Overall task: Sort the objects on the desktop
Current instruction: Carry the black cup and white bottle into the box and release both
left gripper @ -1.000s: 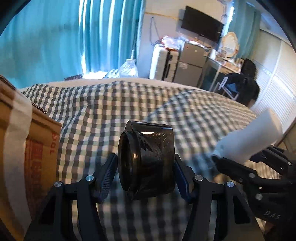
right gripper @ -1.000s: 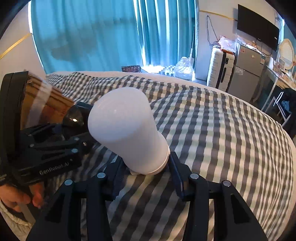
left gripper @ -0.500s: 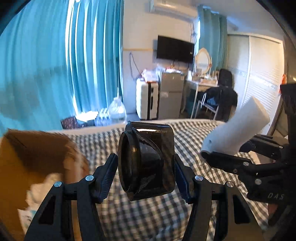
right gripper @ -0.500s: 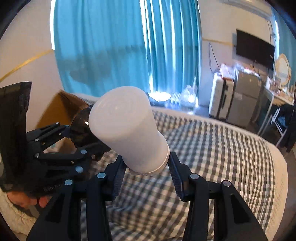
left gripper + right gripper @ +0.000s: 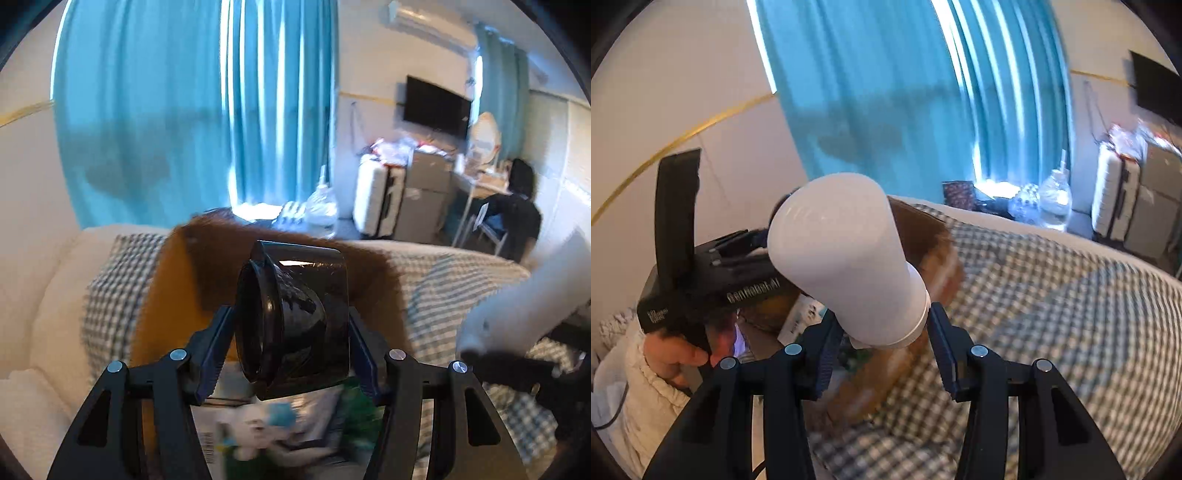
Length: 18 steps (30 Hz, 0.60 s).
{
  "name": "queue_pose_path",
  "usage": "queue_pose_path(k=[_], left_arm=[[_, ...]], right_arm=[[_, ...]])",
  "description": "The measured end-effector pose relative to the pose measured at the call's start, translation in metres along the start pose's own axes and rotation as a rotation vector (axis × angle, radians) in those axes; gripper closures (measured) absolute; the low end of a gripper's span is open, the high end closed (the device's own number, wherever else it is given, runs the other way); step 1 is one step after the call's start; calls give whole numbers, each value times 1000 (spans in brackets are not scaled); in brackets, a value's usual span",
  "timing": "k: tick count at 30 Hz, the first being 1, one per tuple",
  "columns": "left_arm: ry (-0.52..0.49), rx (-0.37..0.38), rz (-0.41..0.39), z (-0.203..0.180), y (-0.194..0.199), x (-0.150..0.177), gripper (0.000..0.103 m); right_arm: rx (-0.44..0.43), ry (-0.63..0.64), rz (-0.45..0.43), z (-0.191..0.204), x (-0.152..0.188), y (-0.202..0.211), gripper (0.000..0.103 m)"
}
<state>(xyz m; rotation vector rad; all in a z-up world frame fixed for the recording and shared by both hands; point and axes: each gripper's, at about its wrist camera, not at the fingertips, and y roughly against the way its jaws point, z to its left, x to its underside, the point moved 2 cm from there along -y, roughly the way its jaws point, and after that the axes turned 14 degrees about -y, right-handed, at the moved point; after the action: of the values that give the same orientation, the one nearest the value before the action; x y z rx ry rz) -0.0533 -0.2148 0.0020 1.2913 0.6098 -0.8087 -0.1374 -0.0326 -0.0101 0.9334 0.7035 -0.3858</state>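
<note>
Black cup (image 5: pixel 295 317): left gripper (image 5: pixel 291 347) gripping it over cardboard box (image 5: pixel 177 295); right gripper (image 5: pixel 882 343) clamping white bottle (image 5: pixel 849 258). Advising lowering inside box before releasing.

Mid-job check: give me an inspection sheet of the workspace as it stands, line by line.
Surface: bed with checked cover.
Job's things: black cup-like object in the left gripper; white bottle in the right gripper; open cardboard box below and behind both.
Clutter: papers and packets inside the box, blurred.
Grippers: both shut on their loads.
Cables: thin dark cable by the person's sleeve.
Surroundings: teal curtains, wall television, white suitcase.
</note>
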Motion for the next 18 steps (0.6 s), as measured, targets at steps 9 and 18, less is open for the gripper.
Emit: queue_pose_path(k=[9,18], left_arm=[[76,-40,-38,34,-14,24,4],[87,-60,-51,35,-2,22,0]], right_arm=[[83,-23,15,21,-16,-62,40],[194,-95,-136,-15,-28,-25,19]])
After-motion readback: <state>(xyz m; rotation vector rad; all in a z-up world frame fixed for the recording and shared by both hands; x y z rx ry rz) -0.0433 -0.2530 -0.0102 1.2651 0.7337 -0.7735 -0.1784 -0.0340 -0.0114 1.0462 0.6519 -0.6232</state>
